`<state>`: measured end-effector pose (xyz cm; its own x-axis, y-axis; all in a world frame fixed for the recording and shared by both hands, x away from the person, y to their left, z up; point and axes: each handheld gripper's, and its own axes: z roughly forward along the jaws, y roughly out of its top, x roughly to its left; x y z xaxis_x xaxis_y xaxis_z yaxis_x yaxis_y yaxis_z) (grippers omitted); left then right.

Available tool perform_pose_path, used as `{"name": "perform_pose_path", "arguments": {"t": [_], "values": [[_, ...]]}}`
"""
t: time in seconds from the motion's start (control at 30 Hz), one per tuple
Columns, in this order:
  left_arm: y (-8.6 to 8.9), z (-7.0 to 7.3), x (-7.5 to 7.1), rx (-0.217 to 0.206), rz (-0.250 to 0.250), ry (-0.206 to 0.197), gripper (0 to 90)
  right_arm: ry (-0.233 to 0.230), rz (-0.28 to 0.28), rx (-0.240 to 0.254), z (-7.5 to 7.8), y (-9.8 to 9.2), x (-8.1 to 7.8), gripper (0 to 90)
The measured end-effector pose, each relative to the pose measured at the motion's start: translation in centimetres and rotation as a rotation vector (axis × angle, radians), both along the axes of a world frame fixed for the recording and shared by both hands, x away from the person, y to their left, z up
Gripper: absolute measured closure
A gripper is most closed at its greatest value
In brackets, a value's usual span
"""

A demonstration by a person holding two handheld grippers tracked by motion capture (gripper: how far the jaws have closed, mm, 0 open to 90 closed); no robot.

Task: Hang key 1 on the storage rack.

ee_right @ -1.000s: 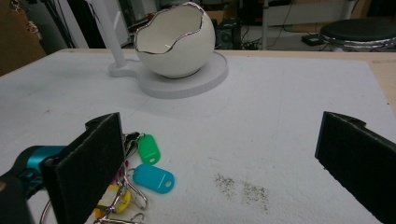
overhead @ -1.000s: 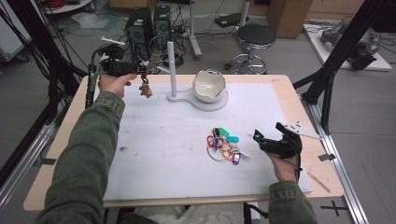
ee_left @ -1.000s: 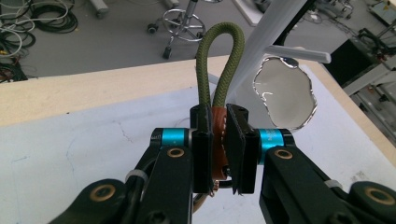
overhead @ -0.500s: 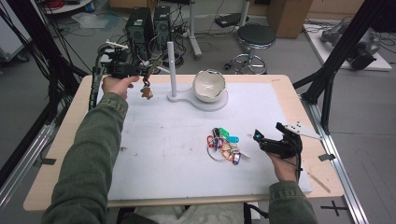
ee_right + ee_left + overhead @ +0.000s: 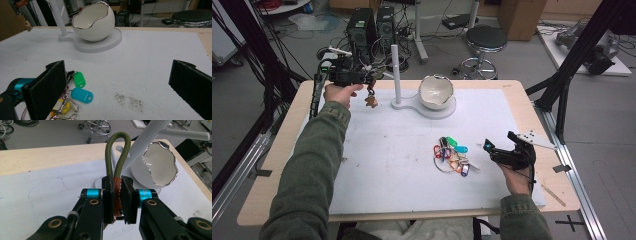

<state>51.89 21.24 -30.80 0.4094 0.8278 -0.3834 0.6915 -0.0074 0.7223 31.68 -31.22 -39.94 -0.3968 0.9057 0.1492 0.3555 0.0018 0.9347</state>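
Note:
My left gripper [image 5: 117,183] is shut on a keychain: its brown leather tab sits between the pads and a green cord loop [image 5: 110,157] rises beyond the tips. In the high view the left gripper [image 5: 373,77] is raised at the table's far left, and the keychain's brown pendant [image 5: 371,100] dangles below it, just left of the white post [image 5: 395,70]. The post stands on a white base [image 5: 409,105] that bears an egg-shaped bowl [image 5: 436,91]. My right gripper [image 5: 488,147] rests low at the right, open [image 5: 120,90], beside a bunch of coloured key tags [image 5: 452,155].
A white mat [image 5: 387,165] covers most of the wooden table [image 5: 274,165]. The bowl [image 5: 93,21] has a jagged silver rim. Green and blue tags [image 5: 81,95] lie by the right gripper's left pad. A stool [image 5: 486,40] and computer towers stand behind the table.
My left hand has shifted a little toward the white post with the keychain in its grip. The right gripper has stayed still.

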Motion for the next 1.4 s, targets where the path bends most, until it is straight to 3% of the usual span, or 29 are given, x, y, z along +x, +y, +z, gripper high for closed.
{"name": "perform_pose_path", "arguments": {"t": [0.2,0.7,0.9,1.03,1.2,1.3,1.4], "values": [[-0.3,-0.2,0.1,-0.004,0.0,0.011,80.5,0.001,0.002,-0.003,0.0,0.0,0.0,0.7],[-1.7,-1.1,0.3,0.04,-0.023,0.025,80.5,0.0,0.001,-0.002,0.0,0.0,0.0,0.7],[-2.7,-1.5,0.4,0.067,-0.025,0.03,80.5,0.001,0.003,-0.003,0.0,0.0,0.0,0.7],[-3.1,-1.9,0.5,0.116,-0.035,0.038,80.3,0.002,0.001,-0.001,0.0,0.0,0.0,0.7],[-3.4,-2.0,0.4,0.141,-0.039,0.043,80.2,0.005,0.002,-0.003,-0.1,0.1,0.1,0.7],[-3.3,-1.9,0.3,0.137,-0.044,0.045,78.6,0.006,-0.001,0.001,0.0,0.0,0.1,0.7],[-2.7,-1.9,0.1,0.08,-0.037,0.045,73.7,0.0,-0.001,-0.003,0.0,0.0,0.1,0.7]]}}
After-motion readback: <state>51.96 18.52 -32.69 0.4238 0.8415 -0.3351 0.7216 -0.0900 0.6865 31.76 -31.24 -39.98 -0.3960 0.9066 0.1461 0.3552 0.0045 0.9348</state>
